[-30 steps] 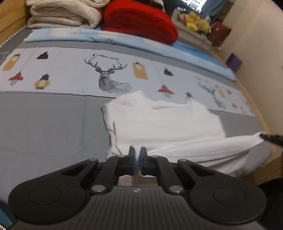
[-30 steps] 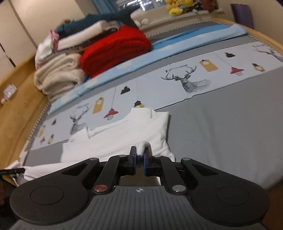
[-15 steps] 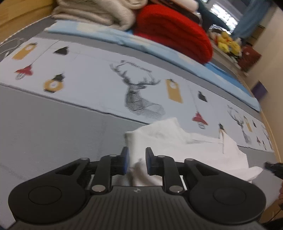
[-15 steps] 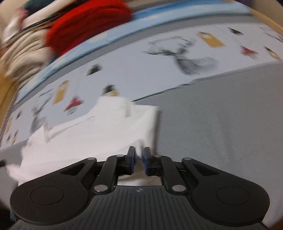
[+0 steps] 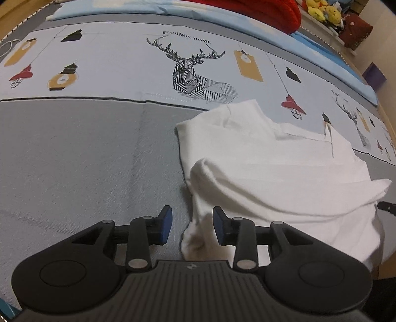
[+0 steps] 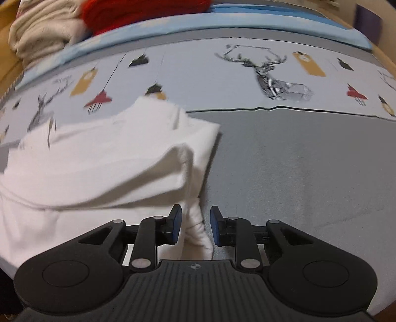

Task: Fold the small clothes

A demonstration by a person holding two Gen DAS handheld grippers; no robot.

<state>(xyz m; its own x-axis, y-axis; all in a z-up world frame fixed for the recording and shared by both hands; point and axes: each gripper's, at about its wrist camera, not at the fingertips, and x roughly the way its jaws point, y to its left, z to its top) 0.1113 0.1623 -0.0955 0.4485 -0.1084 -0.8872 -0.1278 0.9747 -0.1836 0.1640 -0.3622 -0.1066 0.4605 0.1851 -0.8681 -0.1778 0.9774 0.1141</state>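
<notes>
A small white garment (image 5: 272,168) lies on the grey part of the bed, its near half folded over the far half. My left gripper (image 5: 192,225) is open, and the garment's near left corner hangs loose between its fingers. In the right wrist view the same garment (image 6: 99,158) fills the left side. My right gripper (image 6: 195,225) is open, with the garment's near right corner lying loose between its fingers. The tip of the right gripper (image 5: 386,206) shows at the left wrist view's right edge.
The bed cover (image 5: 74,161) is grey, with a pale blue printed band of deer and lanterns (image 5: 198,74) behind. A red knit (image 6: 138,12) and cream blankets (image 6: 42,34) are stacked at the back. The wooden bed edge (image 5: 388,119) runs on the right.
Both grippers carried the garment's near edge forward over the rest, then opened and let the corners go. The cloth now lies folded over.
</notes>
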